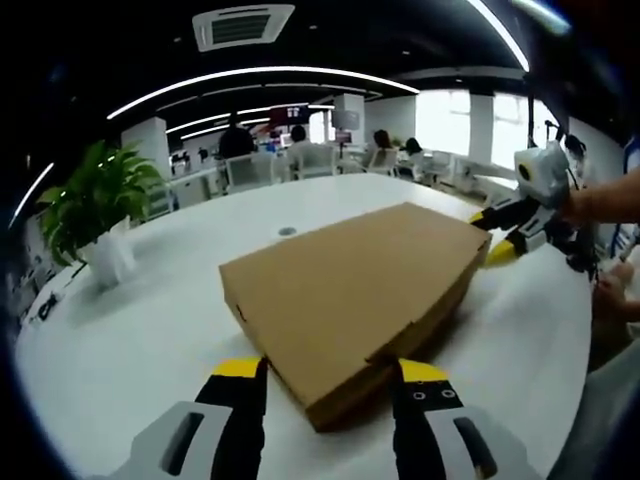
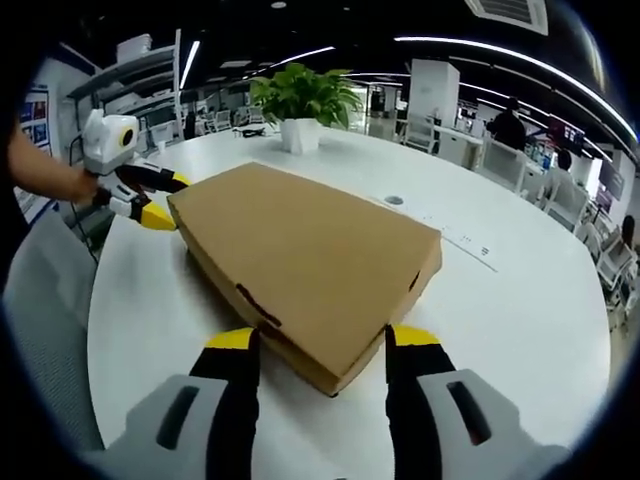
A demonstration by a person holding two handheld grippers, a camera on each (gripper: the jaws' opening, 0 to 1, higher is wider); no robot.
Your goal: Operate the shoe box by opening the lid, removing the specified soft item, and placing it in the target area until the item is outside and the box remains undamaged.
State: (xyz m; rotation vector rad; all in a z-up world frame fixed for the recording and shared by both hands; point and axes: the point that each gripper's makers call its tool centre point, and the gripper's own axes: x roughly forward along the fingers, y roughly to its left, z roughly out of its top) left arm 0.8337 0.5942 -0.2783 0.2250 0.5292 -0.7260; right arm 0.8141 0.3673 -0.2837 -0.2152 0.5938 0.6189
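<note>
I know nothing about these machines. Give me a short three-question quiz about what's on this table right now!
1. True or false: the shoe box has its lid closed.
2. What stands on the table in a white pot: A) a lamp, B) a green plant, C) a bottle?
3. How do the left gripper and right gripper stand: open or shut?

Key: 1 true; 2 B; 3 both open, at opposite ends of the box.

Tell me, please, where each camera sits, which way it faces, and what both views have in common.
Left gripper view: rides the left gripper, facing one corner of the closed shoe box; a hand holds the right gripper beyond.
Right gripper view: rides the right gripper, facing the opposite corner; the left gripper shows beyond.
Shared: box, white table, potted plant.
</note>
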